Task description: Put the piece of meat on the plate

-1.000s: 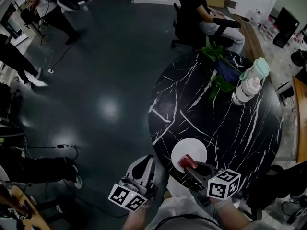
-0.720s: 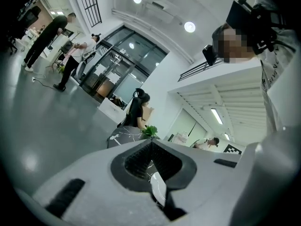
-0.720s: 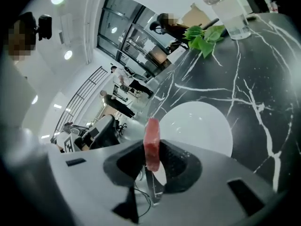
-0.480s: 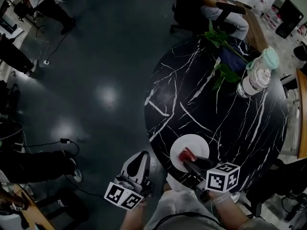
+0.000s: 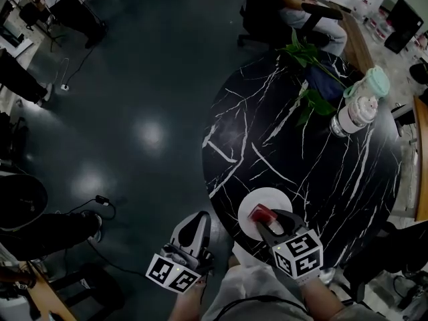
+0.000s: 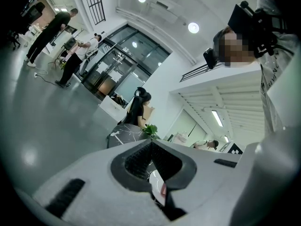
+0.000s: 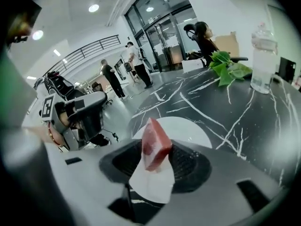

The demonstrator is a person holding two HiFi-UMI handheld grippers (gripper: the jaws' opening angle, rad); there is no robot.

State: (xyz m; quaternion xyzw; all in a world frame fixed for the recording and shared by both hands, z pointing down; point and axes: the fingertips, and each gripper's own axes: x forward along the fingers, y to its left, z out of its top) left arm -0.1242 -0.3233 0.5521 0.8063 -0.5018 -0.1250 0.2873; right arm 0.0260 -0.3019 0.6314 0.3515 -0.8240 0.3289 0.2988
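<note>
A red piece of meat (image 5: pixel 259 214) stands on a white plate (image 5: pixel 269 198) near the front edge of the black marble table (image 5: pixel 301 152). My right gripper (image 5: pixel 266 220) points down at the plate, and its jaws are opening. The meat (image 7: pixel 155 144) stands upright between them over the plate (image 7: pixel 190 126), and the pads no longer press on it. My left gripper (image 5: pixel 198 221) hangs off the table's left edge over the floor. In the left gripper view its fingertips (image 6: pixel 151 144) meet with nothing between them.
A clear bottle with a pale green cap (image 5: pixel 359 104) and a leafy plant (image 5: pixel 313 79) stand at the table's far side. A person sits in a chair (image 5: pixel 287 9) beyond it. Other people stand at the far left (image 5: pixel 27 72).
The right gripper has rolled and sunk toward the plate, its marker cube swinging left. Its jaws have spread from the meat. The left gripper dropped slightly.
</note>
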